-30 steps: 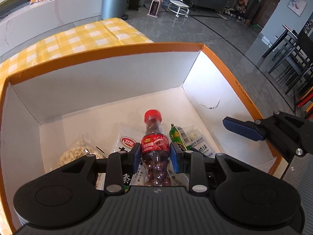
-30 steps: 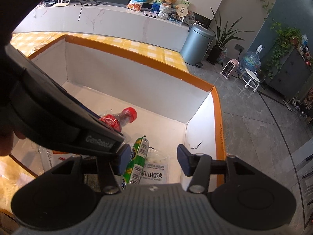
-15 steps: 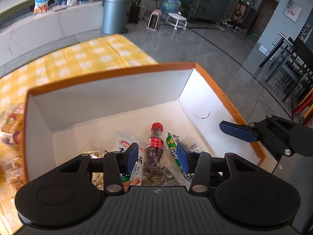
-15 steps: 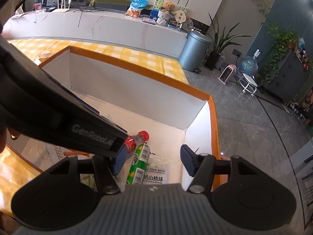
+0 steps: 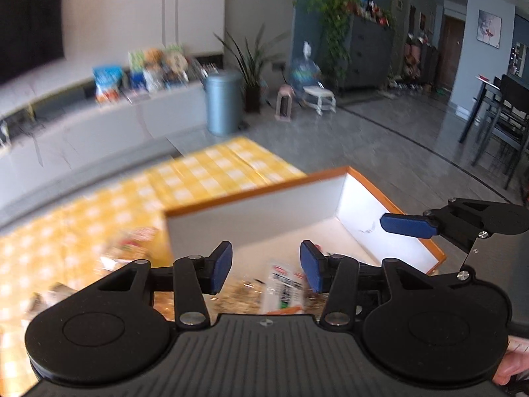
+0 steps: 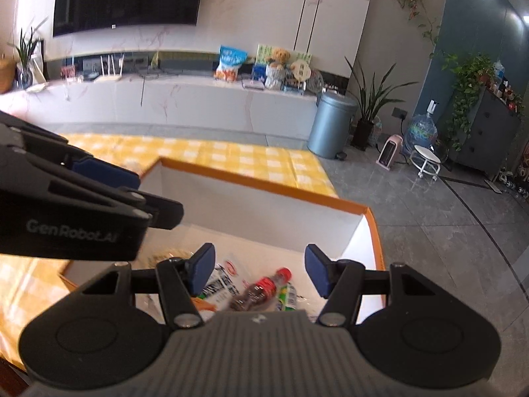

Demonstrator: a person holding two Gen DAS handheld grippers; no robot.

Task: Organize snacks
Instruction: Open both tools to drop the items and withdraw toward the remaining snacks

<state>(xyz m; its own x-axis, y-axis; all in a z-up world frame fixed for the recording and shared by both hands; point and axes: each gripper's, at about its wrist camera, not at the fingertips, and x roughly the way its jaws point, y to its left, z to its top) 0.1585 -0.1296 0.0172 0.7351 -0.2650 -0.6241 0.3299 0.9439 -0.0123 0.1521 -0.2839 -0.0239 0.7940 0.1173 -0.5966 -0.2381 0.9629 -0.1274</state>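
I have both the left hand-held gripper and right hand-held gripper wide and empty, the left's jaws just opened, since the red-capped bottle lies among packets in the orange-rimmed box.

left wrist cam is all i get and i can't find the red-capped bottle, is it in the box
Observer: Yes. The right wrist view shows the bottle lying on its side on the floor of the box, with its red cap toward the far side.
Operator: anything next to it
Observer: A green packet lies right beside it, on the side near the cap. It's too blurred to tell whether they touch.
Operator: right gripper carrying anything
Observer: No. The right gripper is open above the box. Its jaws have just been opening, and nothing is between the pads.
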